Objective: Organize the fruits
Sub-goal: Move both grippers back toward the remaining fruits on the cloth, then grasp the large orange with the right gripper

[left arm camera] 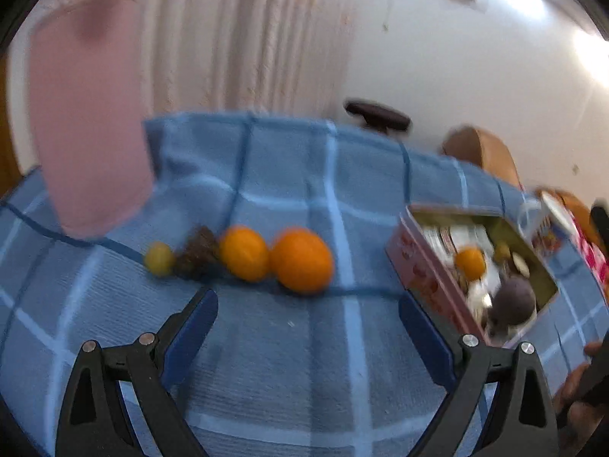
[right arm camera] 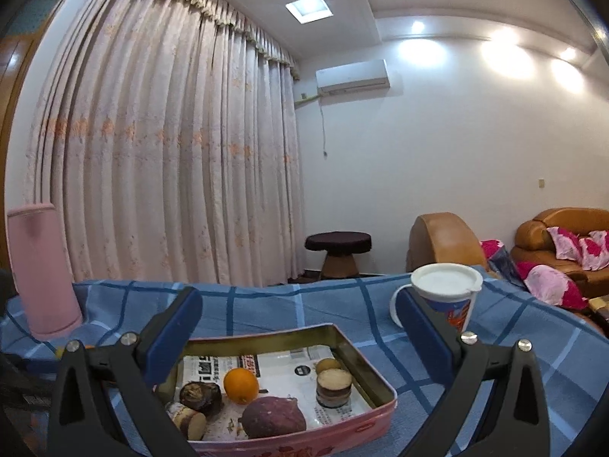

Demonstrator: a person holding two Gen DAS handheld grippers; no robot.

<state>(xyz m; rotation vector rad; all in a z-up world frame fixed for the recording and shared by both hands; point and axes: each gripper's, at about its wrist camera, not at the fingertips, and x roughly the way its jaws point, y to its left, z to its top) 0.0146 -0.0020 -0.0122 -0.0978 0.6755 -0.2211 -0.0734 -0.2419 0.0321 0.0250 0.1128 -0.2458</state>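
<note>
- Left gripper [left arm camera: 308, 320]: jaws spread, empty, near the oranges [left arm camera: 300, 259]; round fruit may roll off when pinched.
- Right gripper [right arm camera: 300, 327]: jaws spread, empty, above the tin [right arm camera: 380, 377]; the cup [right arm camera: 446, 294] behind the tin may tip.

My right gripper [right arm camera: 300, 327] hangs wide apart and empty over the pink tin [right arm camera: 365, 424] on the blue checked cloth [right arm camera: 266, 308]. In the tin lie an orange [right arm camera: 240, 385], a purple sweet potato [right arm camera: 273, 417] and a few cut root pieces. A lidded white cup [right arm camera: 446, 292] stands far right, and a pink flask [right arm camera: 40, 266] far left.
</note>
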